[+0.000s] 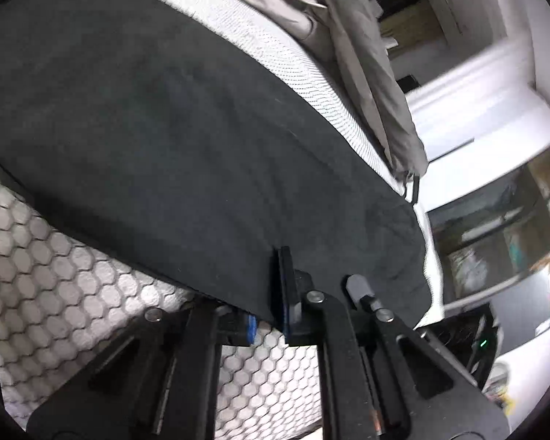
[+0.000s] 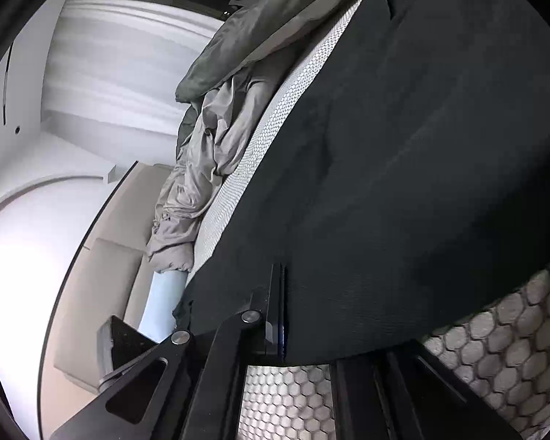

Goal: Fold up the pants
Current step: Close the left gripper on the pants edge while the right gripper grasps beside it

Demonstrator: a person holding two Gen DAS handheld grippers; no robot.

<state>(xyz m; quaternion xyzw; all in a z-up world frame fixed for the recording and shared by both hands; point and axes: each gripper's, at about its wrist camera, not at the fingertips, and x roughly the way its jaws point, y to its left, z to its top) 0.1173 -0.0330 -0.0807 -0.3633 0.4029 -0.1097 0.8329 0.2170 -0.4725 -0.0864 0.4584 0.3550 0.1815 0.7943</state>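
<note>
Dark, near-black pants (image 1: 165, 128) lie spread flat on a mattress with a white honeycomb cover (image 1: 55, 256). My left gripper (image 1: 283, 286) is shut on the near edge of the pants, and the cloth drapes over part of one finger. In the right wrist view the same pants (image 2: 421, 165) fill the right half of the picture. My right gripper (image 2: 280, 304) is shut on their near edge, pads pressed together with the fabric pinched between them. The cloth hides the right-hand finger there.
A crumpled grey blanket (image 1: 348, 36) lies along the far side of the mattress, beyond the pants, and shows again as a grey heap (image 2: 201, 154). The honeycomb cover (image 2: 513, 330) is bare near the grippers. White walls and furniture stand past the bed's edge.
</note>
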